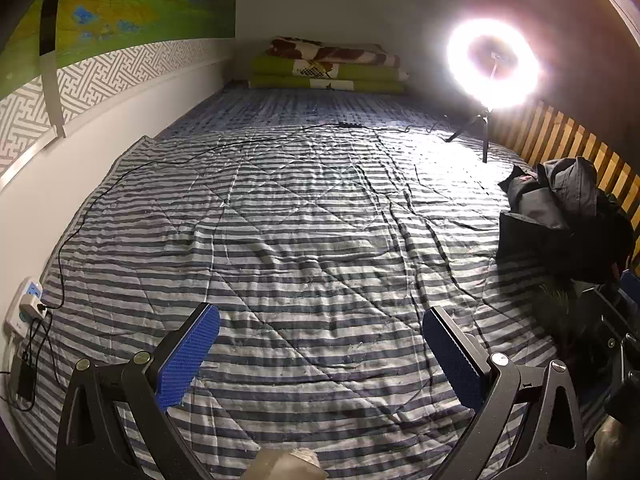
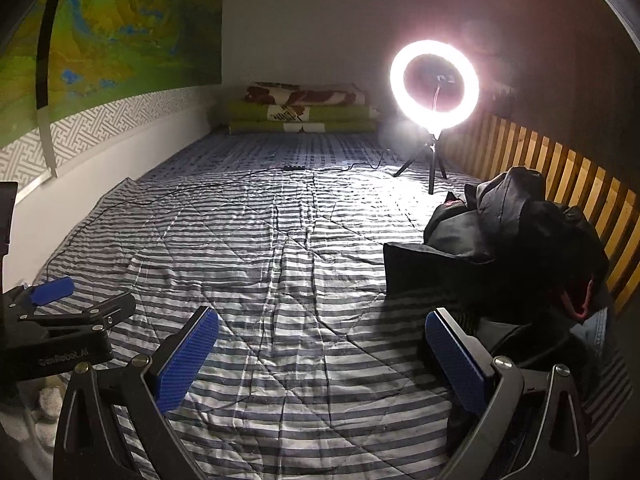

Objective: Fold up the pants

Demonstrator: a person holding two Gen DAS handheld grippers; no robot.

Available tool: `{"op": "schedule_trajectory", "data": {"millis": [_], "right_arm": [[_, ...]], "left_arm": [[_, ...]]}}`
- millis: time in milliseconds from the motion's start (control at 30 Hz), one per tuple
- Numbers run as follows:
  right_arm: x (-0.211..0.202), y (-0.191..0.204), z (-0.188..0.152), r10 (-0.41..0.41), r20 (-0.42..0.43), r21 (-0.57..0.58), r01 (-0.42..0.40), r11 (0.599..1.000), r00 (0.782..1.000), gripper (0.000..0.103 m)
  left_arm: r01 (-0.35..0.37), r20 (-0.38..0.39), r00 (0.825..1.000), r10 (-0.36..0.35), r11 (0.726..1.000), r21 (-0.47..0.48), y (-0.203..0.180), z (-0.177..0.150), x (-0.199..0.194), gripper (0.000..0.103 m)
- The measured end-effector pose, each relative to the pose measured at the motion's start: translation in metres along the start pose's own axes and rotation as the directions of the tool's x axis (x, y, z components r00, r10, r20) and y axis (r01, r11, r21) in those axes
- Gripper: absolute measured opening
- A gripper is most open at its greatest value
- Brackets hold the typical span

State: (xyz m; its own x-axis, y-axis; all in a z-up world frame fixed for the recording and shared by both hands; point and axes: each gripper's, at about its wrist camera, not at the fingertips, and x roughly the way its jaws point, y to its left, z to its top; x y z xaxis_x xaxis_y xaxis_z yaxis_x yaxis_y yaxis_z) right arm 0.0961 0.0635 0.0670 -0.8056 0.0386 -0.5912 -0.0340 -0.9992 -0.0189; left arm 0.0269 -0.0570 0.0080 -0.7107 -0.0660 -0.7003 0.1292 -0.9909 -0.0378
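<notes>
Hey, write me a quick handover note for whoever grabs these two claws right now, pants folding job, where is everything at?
Left claw: open, empty, hovering over the striped quilt.
Right claw: open, empty, its right finger close to the clothes pile.
Dark clothes pile: heaped at the bed's right side by the wooden slat rail; which piece is the pants cannot be told.
Ring light on its tripod stands at the far right, its cable crossing the quilt.
Done: nothing folded.
Left: pull pants from the pile, spread them flat on the quilt, fold.
</notes>
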Motion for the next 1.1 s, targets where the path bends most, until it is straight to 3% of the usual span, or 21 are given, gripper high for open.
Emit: {"op": "schedule_trajectory", "data": {"millis": [1100], "right_arm": [[0.012, -0.005, -0.003, 0.026, -0.041, 0.023, -0.025, 0.999, 0.999, 0.102]], "left_arm": [[0.011, -0.025, 1.0, -0.01, 1.0, 0.014, 0.004, -0.005, 0.021, 0.103]]}}
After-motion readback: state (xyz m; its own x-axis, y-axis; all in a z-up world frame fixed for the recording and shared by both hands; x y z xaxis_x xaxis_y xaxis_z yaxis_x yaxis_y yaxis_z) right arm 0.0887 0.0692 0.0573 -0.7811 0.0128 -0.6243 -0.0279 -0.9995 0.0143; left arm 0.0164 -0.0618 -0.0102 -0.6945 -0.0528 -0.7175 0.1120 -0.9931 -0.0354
